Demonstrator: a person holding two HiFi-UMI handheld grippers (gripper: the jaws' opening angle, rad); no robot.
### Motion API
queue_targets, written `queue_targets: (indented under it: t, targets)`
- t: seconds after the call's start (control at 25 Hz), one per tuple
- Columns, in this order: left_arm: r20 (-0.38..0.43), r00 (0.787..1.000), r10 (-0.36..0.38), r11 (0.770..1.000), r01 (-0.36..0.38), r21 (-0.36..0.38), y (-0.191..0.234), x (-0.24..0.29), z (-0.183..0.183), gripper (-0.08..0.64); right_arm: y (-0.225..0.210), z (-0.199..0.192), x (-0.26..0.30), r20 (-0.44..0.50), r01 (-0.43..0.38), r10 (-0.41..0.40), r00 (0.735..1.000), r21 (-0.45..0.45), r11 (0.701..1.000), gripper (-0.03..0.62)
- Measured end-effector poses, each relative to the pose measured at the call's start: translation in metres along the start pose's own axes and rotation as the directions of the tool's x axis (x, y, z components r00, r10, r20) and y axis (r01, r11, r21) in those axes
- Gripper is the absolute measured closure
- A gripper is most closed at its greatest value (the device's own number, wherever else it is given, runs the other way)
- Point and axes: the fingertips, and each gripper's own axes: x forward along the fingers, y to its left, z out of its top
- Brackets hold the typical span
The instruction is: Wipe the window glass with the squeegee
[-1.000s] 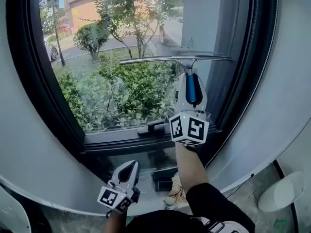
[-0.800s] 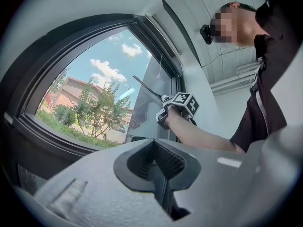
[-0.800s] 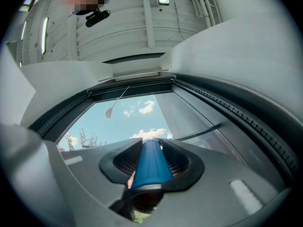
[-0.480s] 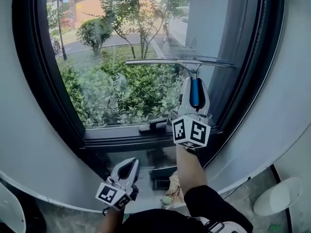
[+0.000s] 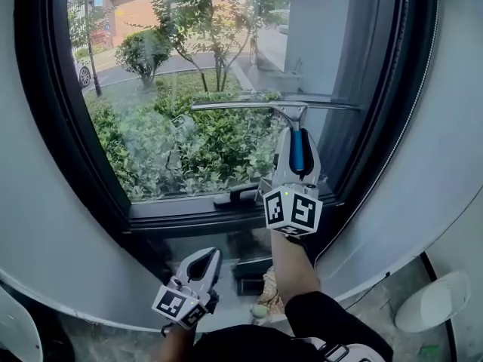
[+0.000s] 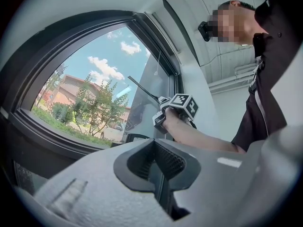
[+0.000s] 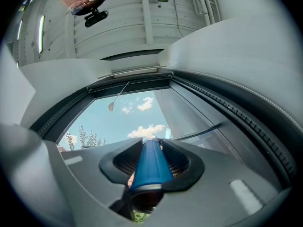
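While the right gripper [image 5: 296, 136] is clamping its fingers [image 7: 222, 174] on the blue handle of the squeegee [image 5: 256, 105], whose blade is lying level across the window glass [image 5: 181, 74] toward its right edge, straight ahead of them, the left gripper [image 5: 204, 258] is hanging low, fingers pressed together, empty.

open glass [image 5: 151, 134] left of squeegee [image 5: 249, 105], dark frame [image 5: 400, 111] close right

Outside, green bushes [image 5: 189, 149] fill the lower view. A thin tree [image 5: 215, 29] rises behind them, with a brick building [image 5: 128, 6] beyond. A lamp post [image 5: 90, 44] stands at the left beside a car [image 5: 81, 75]. A dark handle [image 5: 235, 197] lies on the lower frame [image 5: 189, 221]. A white container [image 5: 438, 302] stands on the floor at the right.
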Motion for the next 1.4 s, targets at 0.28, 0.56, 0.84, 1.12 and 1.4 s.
queue_targets:
  t: [0.28, 0.56, 0.84, 1.12, 1.4]
  targets:
    - [0.004, 1.000, 0.015, 1.000, -0.015, -0.007, 0.002, -0.002, -0.001, 0.558, -0.003, -0.012, -0.013, -0.031, 0.005, -0.005, 1.000, -0.001, 1.000, 0.459]
    - [-0.008, 1.000, 0.012, 1.000, -0.012, -0.013, 0.001, -0.002, -0.006, 0.558, -0.004, -0.016, -0.018, -0.042, 0.002, -0.003, 0.999, -0.011, 1.000, 0.459]
    - [-0.016, 1.000, 0.022, 1.000, -0.023, -0.016, 0.004, -0.002, -0.008, 0.558, -0.005, -0.024, -0.027, -0.060, 0.004, -0.004, 0.998, -0.010, 1.000, 0.459]
    - [-0.014, 1.000, 0.016, 1.000, -0.016, -0.020, 0.004, -0.001, -0.008, 0.558, -0.006, -0.031, -0.034, -0.078, 0.005, -0.005, 0.997, -0.012, 1.000, 0.459]
    - [0.017, 1.000, 0.002, 0.999, -0.002, -0.048, 0.004, 0.001, -0.001, 0.558, -0.008, -0.038, -0.042, -0.093, 0.009, -0.010, 0.996, -0.011, 1.000, 0.459]
